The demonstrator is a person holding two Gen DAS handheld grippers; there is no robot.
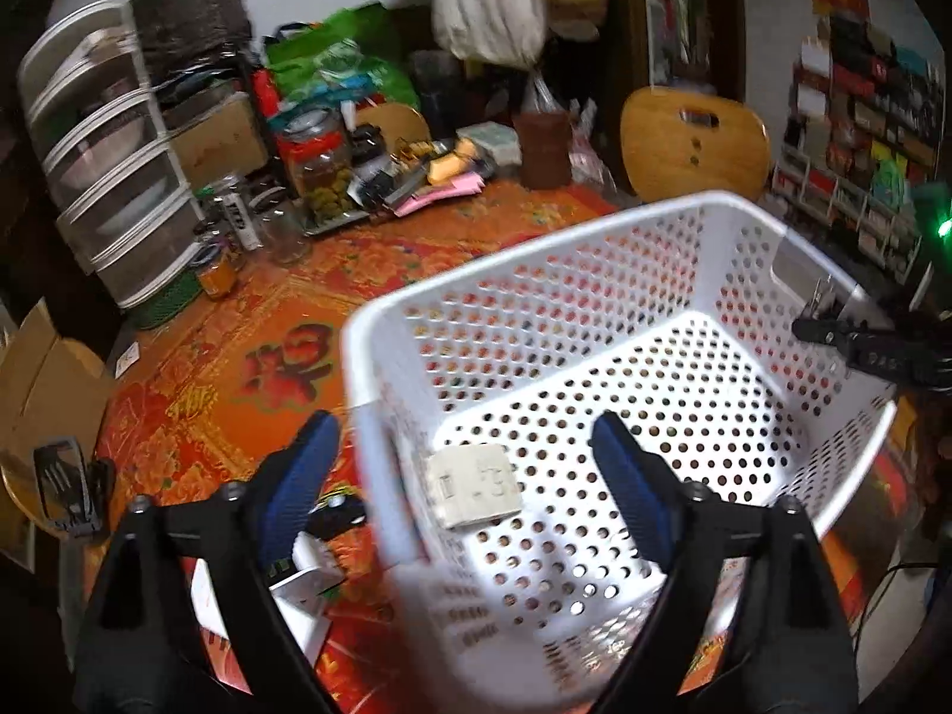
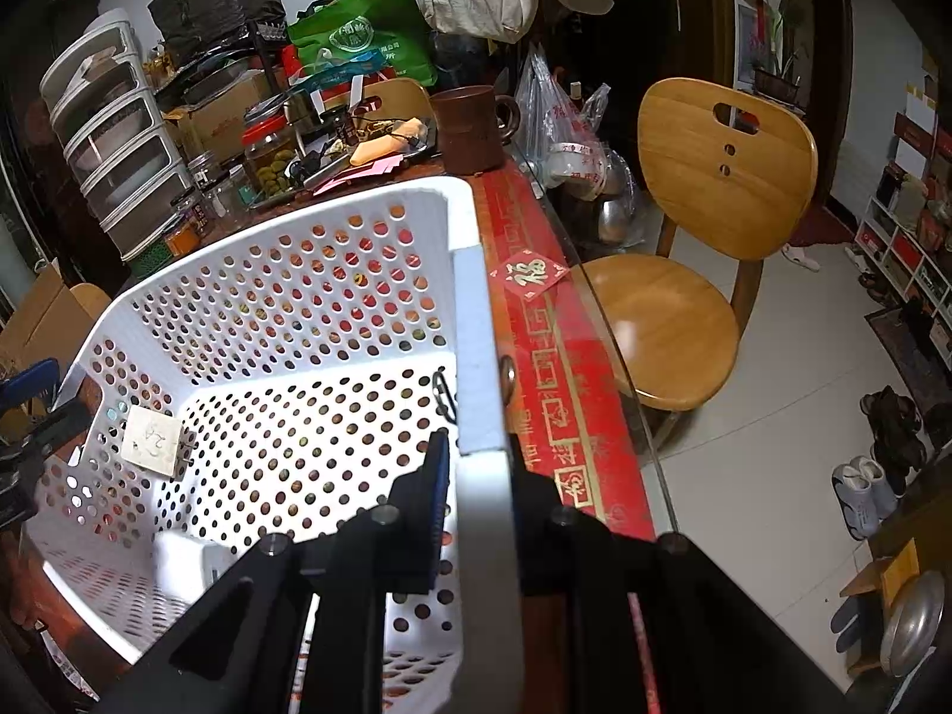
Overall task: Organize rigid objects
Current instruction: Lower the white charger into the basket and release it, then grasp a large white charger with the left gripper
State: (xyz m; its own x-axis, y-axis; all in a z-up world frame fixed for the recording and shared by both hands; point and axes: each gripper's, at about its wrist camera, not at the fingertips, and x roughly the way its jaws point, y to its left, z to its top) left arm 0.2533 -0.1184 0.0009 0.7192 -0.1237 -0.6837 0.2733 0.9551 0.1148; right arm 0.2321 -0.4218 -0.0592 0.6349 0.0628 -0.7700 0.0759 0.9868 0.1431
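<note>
A white perforated plastic basket (image 1: 535,226) stands on the red-orange tablecloth and also shows in the right wrist view (image 2: 285,220). A small white plug adapter (image 1: 476,485) lies on its floor near the left wall, seen in the right wrist view too (image 2: 152,437). My left gripper (image 1: 464,464) is open, its blue-padded fingers astride the basket's near-left wall. My right gripper (image 2: 476,476) is shut on the basket's right rim; it appears at the far right of the left wrist view (image 1: 827,327). White and black items (image 1: 309,565) lie on the table by my left finger.
Clutter fills the table's back: a jar of green fruit (image 1: 321,166), small glass jars (image 1: 285,232), a brown mug (image 2: 470,128), a stacked drawer unit (image 1: 113,178). A wooden chair (image 2: 702,238) stands right of the table edge. Shoes (image 2: 880,452) lie on the floor.
</note>
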